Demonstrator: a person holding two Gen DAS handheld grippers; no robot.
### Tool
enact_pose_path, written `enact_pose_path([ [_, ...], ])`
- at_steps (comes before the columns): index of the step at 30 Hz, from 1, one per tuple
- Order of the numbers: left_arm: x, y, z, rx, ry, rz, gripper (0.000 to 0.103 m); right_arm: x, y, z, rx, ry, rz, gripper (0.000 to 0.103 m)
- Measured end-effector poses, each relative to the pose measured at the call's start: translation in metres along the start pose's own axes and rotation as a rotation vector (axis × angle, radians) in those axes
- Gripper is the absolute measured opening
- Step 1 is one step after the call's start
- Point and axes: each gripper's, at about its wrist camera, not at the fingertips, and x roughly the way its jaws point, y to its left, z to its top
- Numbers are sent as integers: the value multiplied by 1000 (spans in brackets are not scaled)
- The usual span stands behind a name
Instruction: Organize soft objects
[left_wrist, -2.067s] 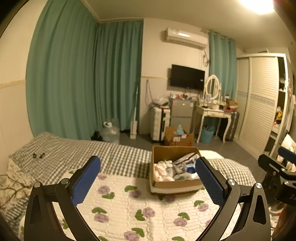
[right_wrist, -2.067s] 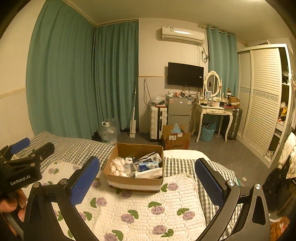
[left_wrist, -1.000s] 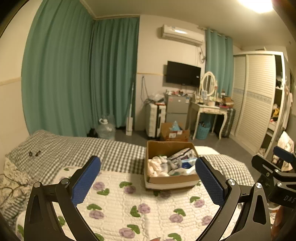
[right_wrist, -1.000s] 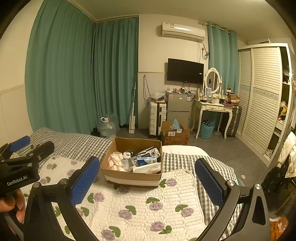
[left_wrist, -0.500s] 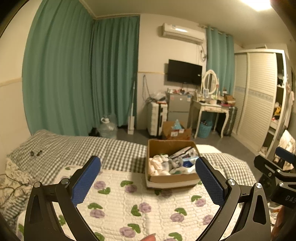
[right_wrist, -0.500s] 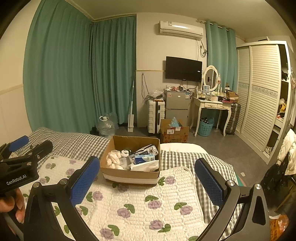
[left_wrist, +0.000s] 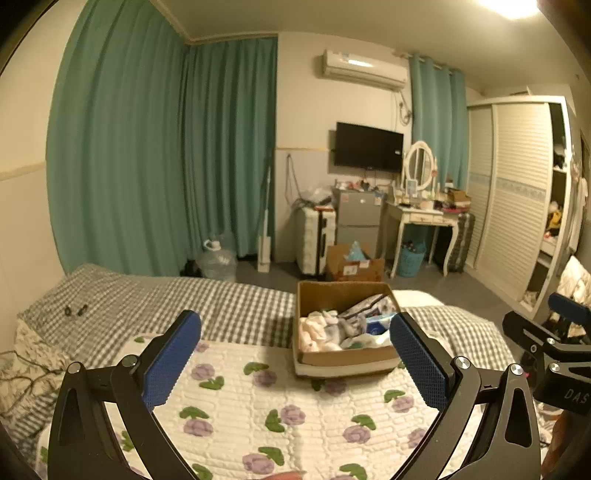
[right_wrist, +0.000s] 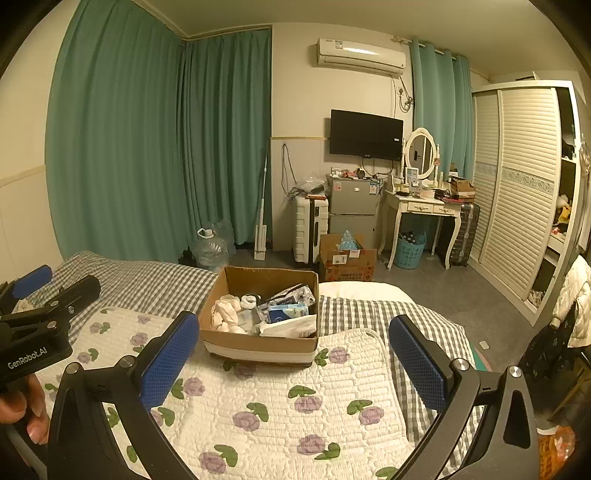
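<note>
both grippers, left (left_wrist: 295, 354) and right (right_wrist: 293, 354), gape empty; only right view shows box (right_wrist: 258, 345) contents plainly.

Cardboard box (right_wrist: 258, 343) sits on the floral quilt (right_wrist: 295, 406), top open, piled with soft items (right_wrist: 258, 314) below its rim; quilt bare on the near side of the box; left of the box, checked bedding (left_wrist: 166, 299) flat, two small dark bits (left_wrist: 74, 309) far left; beyond the box, floor clutter.

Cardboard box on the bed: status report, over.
Left gripper and right gripper open, empty. Cardboard box full, untouched on quilt. Path clear.
</note>
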Motion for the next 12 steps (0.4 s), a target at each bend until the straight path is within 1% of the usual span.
enact_pose_path([
  [12, 2, -5, -3, -5, 17, -2, 103, 4, 2, -3, 3, 10, 2, 103],
])
